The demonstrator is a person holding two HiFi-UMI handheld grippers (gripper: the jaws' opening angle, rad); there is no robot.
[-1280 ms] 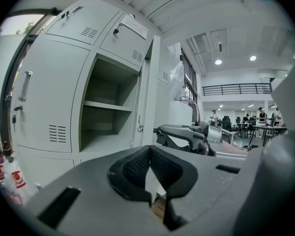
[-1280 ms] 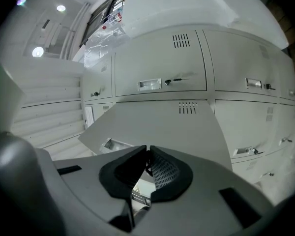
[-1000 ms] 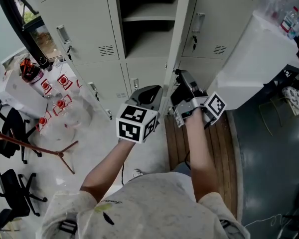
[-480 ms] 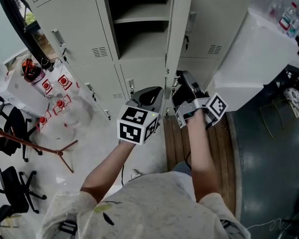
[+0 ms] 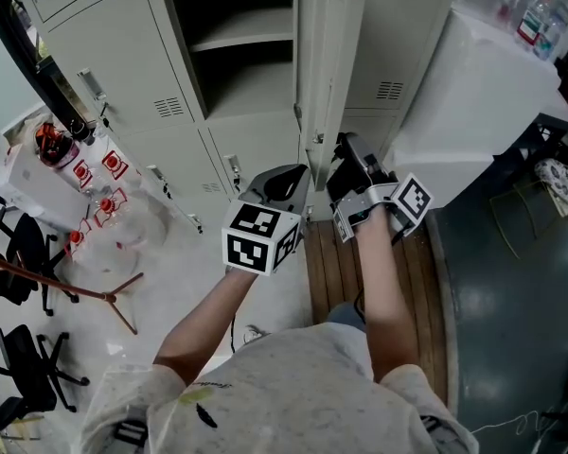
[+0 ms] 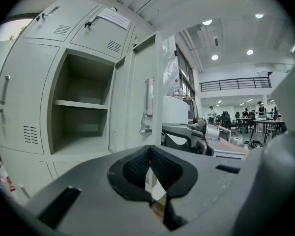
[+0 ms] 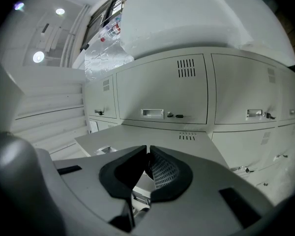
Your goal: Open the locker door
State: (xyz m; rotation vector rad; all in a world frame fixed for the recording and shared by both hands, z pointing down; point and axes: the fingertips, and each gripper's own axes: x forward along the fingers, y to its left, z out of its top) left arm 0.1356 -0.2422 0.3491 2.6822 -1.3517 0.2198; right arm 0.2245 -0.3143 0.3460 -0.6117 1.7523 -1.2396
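With the locker door point(image 5: 328, 64) already standing swung wide beside its bared shelf point(image 5: 241, 31), probably needing only care now: holding left gripper point(image 6: 149, 149) and right gripper point(image 7: 147, 150), jaws together and empty, clear of its edge, avoiding nudging it shut.

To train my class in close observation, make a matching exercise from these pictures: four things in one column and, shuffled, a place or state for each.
Things:
1 locker door
2 left gripper
3 shelf
4 black chairs

Places or states:
A shut, empty
B inside the locker
C swung open
D far left of the head view

Pairs: 1-C, 2-A, 3-B, 4-D
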